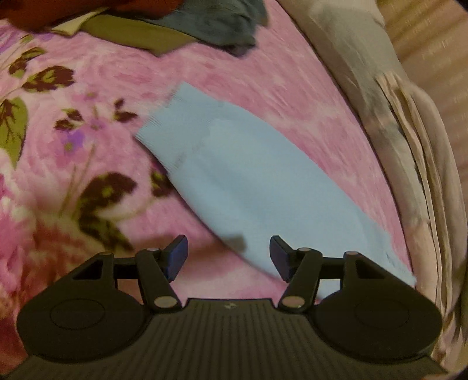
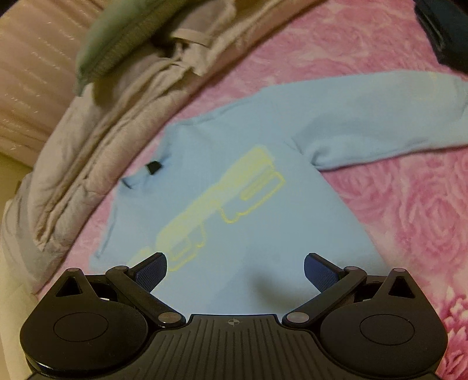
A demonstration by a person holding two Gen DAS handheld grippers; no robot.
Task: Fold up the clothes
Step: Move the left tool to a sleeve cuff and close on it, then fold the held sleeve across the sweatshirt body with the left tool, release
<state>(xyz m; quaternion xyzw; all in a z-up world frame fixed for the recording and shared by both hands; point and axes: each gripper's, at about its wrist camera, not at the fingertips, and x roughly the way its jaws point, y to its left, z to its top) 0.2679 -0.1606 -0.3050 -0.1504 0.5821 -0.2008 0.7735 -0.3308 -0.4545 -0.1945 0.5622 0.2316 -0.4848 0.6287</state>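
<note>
A light blue sweatshirt (image 2: 239, 210) with a yellow outline print lies spread flat on a pink floral blanket (image 2: 395, 198). One sleeve (image 2: 380, 125) stretches off to the right in the right wrist view. The left wrist view shows a sleeve (image 1: 234, 181) lying diagonally, its ribbed cuff (image 1: 166, 119) toward the upper left. My left gripper (image 1: 228, 257) hovers open over the near part of that sleeve, holding nothing. Open as well, my right gripper (image 2: 235, 273) hangs over the sweatshirt's body, below the print, with nothing between its fingers.
A beige-grey bundle of cloth (image 1: 395, 122) runs along the bed's right edge in the left wrist view, and along the left (image 2: 117, 117) in the right wrist view. A dark blue garment (image 1: 216, 20) and an olive one (image 1: 134, 35) lie at the far end.
</note>
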